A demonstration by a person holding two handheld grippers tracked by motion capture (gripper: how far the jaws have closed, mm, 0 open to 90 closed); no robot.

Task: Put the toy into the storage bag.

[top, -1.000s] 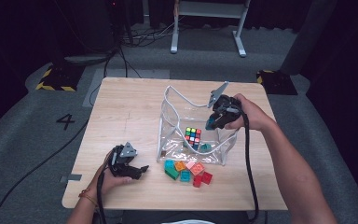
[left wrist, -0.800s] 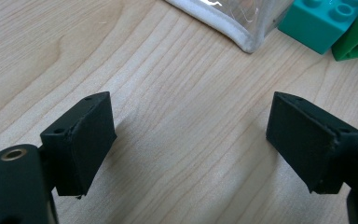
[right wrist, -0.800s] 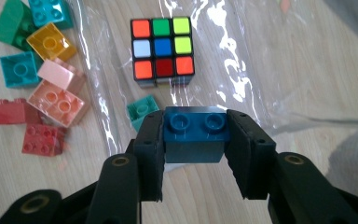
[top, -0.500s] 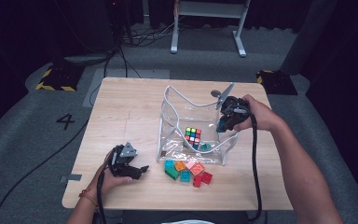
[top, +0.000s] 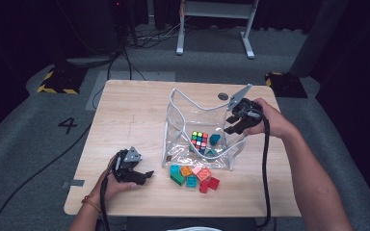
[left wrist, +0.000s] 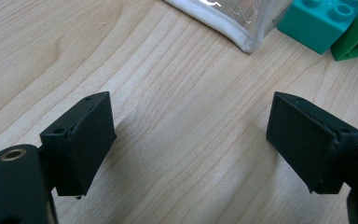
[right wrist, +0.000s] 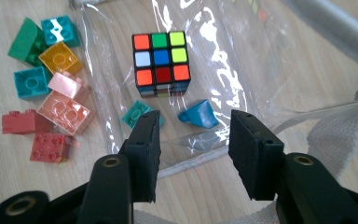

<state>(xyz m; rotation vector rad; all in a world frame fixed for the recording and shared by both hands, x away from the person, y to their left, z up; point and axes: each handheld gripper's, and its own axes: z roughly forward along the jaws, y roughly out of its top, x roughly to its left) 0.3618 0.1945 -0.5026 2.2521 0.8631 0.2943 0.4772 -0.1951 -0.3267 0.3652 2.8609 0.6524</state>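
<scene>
The clear bag (top: 197, 130) is standing at centre frame on the worktop (top: 125, 120), looking light, floppy and slick, so its stiffer white rim seems the best hold. The right tongs (top: 235, 126) have just been opening over its right edge, gripping nothing. A puzzle cube (right wrist: 161, 63) is lying inside, loose bricks (top: 192, 175) below. The left tongs (top: 142, 177), lower left, are sitting apart and unladen.

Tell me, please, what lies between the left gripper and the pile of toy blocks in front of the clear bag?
Bare wooden table: in the high view nothing sits between the left gripper and the toy blocks.
</scene>
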